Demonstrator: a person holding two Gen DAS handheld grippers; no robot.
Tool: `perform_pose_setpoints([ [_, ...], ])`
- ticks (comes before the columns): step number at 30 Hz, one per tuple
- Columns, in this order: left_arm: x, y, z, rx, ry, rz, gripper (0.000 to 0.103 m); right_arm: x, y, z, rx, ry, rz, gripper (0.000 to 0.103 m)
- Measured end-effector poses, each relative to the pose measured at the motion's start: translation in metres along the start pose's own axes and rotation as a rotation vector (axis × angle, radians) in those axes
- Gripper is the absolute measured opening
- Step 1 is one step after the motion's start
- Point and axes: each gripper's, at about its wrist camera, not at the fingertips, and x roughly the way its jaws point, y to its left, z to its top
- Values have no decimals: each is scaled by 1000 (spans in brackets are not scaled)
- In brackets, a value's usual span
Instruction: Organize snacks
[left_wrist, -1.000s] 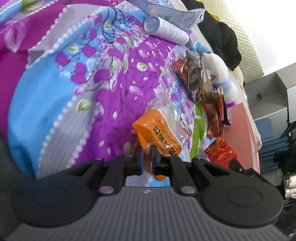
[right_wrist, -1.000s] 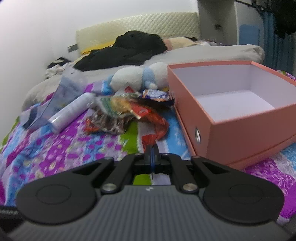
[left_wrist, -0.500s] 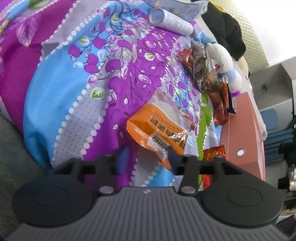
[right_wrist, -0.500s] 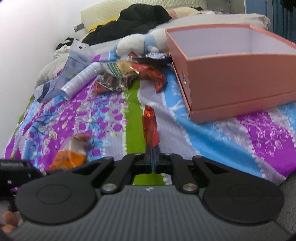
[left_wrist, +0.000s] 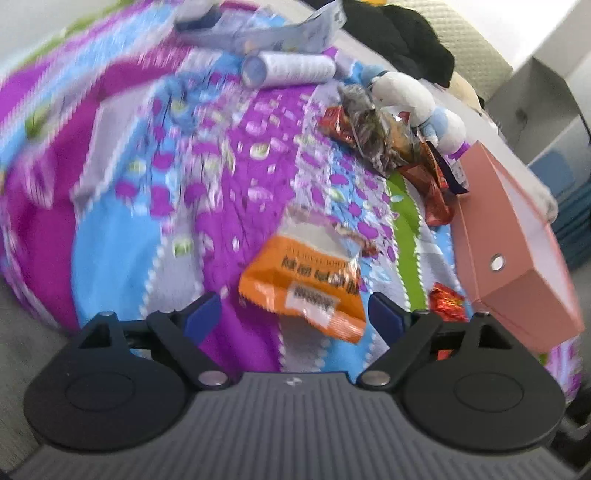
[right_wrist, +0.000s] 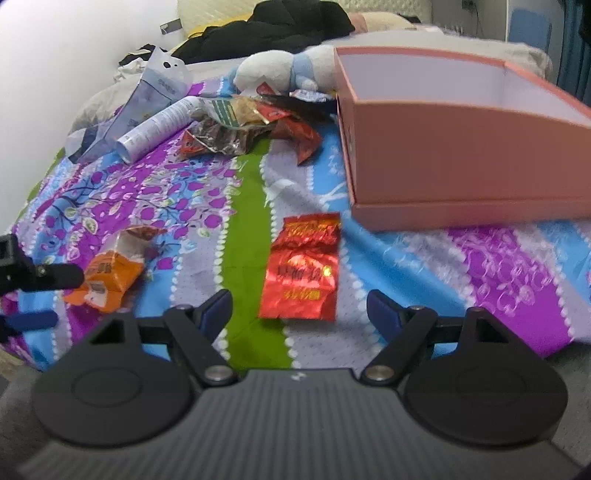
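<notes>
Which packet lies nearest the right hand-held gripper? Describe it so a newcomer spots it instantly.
Start at the pink box on the floral bedspread. In front of its near left corner lies the red foil packet, flat and alone. Its shiny red foil with gold print distinguishes it from the orange packet further left.

Snacks spread on the bed (right_wrist: 498, 258).
Foil packet (right_wrist: 301, 267) lies at frame centre, open box (right_wrist: 443, 147) upper right, snack pile (right_wrist: 243, 125) upper left, pouch (right_wrist: 107, 273) far left.

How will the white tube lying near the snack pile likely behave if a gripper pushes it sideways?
The white tube lies on its side and looks round, so it would probably roll. The quilt under it looks soft, which may slow it. Its surface looks smooth, so it may slip.
</notes>
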Motion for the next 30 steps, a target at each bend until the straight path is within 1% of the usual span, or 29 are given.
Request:
perform_pose_setpoints([
  [3,0,-10,5,83,-35,25,92,-1,1,3,-37,-24,-5,81],
  [5,6,-16,10,145,-39,43,92,2,4,6,-71,-33,-1,81],
  [7,13,-21,15,191,-33,46,92,8,8,9,-97,-44,0,81],
  [12,35,-27,25,239,7,19,94,25,12,18,-95,-53,14,81],
  [14,44,-29,27,259,12,33,96,31,13,21,-93,-57,7,81],
  [18,62,-28,29,293,34,65,96,43,14,23,-106,-54,-9,81],
  [21,68,-31,26,332,45,36,96,52,13,23,-115,-40,-19,81],
  [23,70,-33,21,351,35,42,96,54,14,22,-122,-40,-29,80],
  [24,73,-33,19,347,46,45,96,56,14,22,-129,-44,-38,80],
  [27,78,-32,16,331,45,53,95,60,15,22,-136,-35,-41,72],
  [29,79,-33,16,334,32,62,95,64,16,22,-138,-28,-44,71],
  [30,79,-34,15,340,25,61,92,65,18,22,-144,-29,-49,69],
])
